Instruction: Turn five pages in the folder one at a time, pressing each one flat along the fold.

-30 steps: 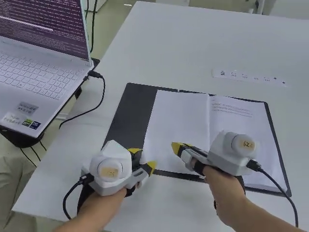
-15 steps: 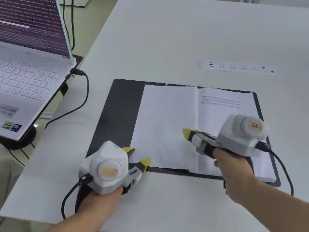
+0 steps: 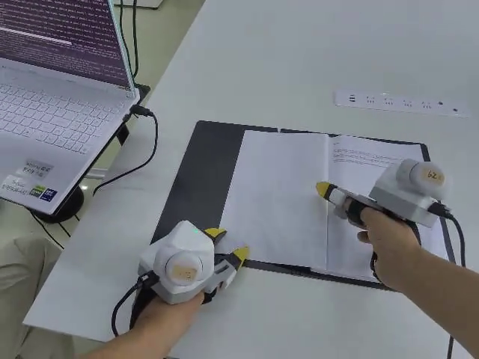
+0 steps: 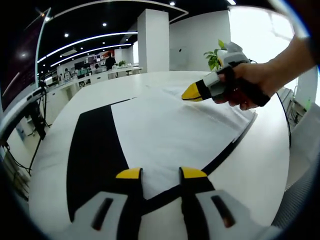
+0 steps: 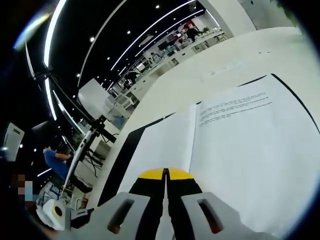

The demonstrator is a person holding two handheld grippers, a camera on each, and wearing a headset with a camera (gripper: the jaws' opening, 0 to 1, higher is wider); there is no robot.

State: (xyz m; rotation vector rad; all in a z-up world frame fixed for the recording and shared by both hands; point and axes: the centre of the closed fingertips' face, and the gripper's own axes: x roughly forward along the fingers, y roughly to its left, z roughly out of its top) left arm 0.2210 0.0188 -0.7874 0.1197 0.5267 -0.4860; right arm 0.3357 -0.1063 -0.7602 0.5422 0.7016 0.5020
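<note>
Folder: black, matte cover (image 3: pixel 200 179), lying open and flat on the tabletop (image 3: pixel 299 60), its long edges facing the person.
Left page: plain white sheet (image 3: pixel 281 194), smooth, with no print on it.
Right page: white sheet (image 3: pixel 352 168) with a few thin lines of print near its top edge.
Fold: a straight crease between the two pages, running away from the person.
Right gripper: its yellow-tipped point (image 3: pixel 323 189) is at the fold, about halfway along it; the fingers are pressed together with no gap, seen clearly in the right gripper view (image 5: pixel 164 174). I cannot tell whether the tip touches the paper.
Left gripper: a rounded white shell with black and yellow fingers (image 3: pixel 228 247), at the near edge of the folder by the corner of the left page. The fingers are apart with nothing between them, on either side of the black cover edge in the left gripper view (image 4: pixel 161 174).
Tabletop: smooth, white, matte.
Laptop: pale silver (image 3: pixel 52 112), open at the left, with lines of text on its screen.
Cable: thin and black (image 3: pixel 156 142), curving away from the laptop's side.
Power strip: a flat white bar (image 3: pixel 400 103) beyond the folder.
</note>
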